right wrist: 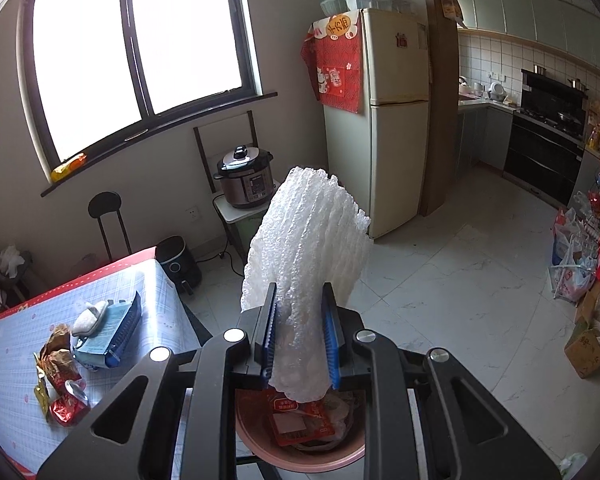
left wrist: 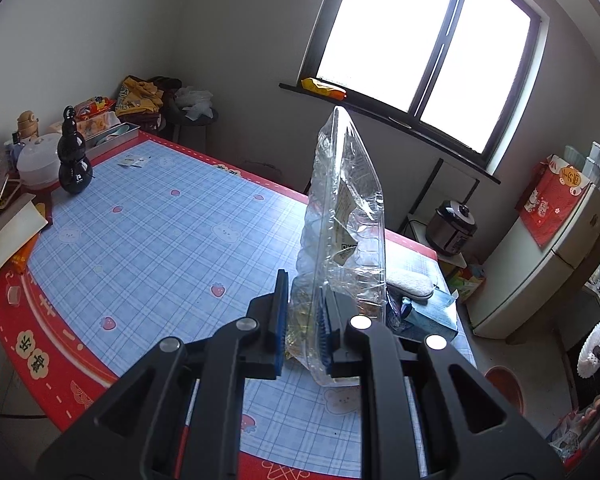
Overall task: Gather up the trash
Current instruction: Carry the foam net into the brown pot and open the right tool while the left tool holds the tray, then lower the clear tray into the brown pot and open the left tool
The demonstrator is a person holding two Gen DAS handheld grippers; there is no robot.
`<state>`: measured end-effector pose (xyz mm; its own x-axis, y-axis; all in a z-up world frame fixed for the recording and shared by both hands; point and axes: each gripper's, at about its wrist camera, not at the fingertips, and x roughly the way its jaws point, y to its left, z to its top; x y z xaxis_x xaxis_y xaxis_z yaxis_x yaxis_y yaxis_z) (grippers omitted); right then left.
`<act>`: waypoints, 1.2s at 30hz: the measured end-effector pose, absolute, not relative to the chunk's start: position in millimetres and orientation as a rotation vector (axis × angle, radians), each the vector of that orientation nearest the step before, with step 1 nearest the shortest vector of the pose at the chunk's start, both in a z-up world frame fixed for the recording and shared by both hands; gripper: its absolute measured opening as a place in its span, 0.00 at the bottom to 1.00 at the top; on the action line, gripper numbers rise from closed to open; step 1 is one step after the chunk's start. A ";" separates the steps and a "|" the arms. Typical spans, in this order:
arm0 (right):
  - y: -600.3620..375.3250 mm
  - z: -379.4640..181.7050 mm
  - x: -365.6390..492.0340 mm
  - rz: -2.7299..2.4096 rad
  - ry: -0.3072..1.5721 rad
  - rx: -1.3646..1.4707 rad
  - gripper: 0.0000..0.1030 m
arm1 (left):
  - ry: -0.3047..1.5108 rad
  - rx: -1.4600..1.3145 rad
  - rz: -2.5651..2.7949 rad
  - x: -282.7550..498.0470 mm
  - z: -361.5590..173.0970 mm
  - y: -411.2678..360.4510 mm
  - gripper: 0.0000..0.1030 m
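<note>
My left gripper (left wrist: 302, 322) holds a clear plastic clamshell box (left wrist: 346, 216) upright above the checked table (left wrist: 148, 224); the box presses the right pad, a gap shows at the left pad. My right gripper (right wrist: 300, 334) is shut on a white foam net sleeve (right wrist: 308, 248), directly above a pink trash bin (right wrist: 300, 446) holding red wrappers. More trash lies on the table: a crushed red can (right wrist: 68, 404), gold and brown wrappers (right wrist: 54, 360).
A slipper (right wrist: 88, 318) on a blue tissue pack (right wrist: 112, 332) lies at the table corner. A black gourd bottle (left wrist: 73, 152), white container and books stand at the far left. Fridge (right wrist: 380, 120), rice cooker (right wrist: 246, 178), stool and air fryer stand by the window wall.
</note>
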<state>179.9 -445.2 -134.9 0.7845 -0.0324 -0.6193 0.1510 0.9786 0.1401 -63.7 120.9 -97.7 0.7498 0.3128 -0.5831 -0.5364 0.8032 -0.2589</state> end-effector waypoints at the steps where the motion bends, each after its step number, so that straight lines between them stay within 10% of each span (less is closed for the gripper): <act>1: -446.2 -136.9 184.3 -0.094 0.668 0.190 0.21 | 0.549 -0.437 0.491 -67.9 -97.2 119.0 0.17; 7: -445.3 -141.4 194.0 -0.082 0.656 0.207 0.37 | 0.550 -0.403 0.503 -80.1 -85.7 107.4 0.17; 17: -450.9 -106.2 160.6 -0.145 0.509 0.250 0.95 | 0.531 -0.315 0.347 -30.0 -53.5 92.5 0.17; 36: -518.7 -68.8 59.0 -0.384 0.489 0.166 0.95 | 0.568 -0.201 -0.349 122.5 -61.0 -147.4 0.17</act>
<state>59.0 -518.7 -68.8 0.8133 -0.3186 -0.4868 0.3970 0.9156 0.0639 122.5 -147.4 -61.0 0.7864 -0.3767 -0.4895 0.2669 0.9219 -0.2807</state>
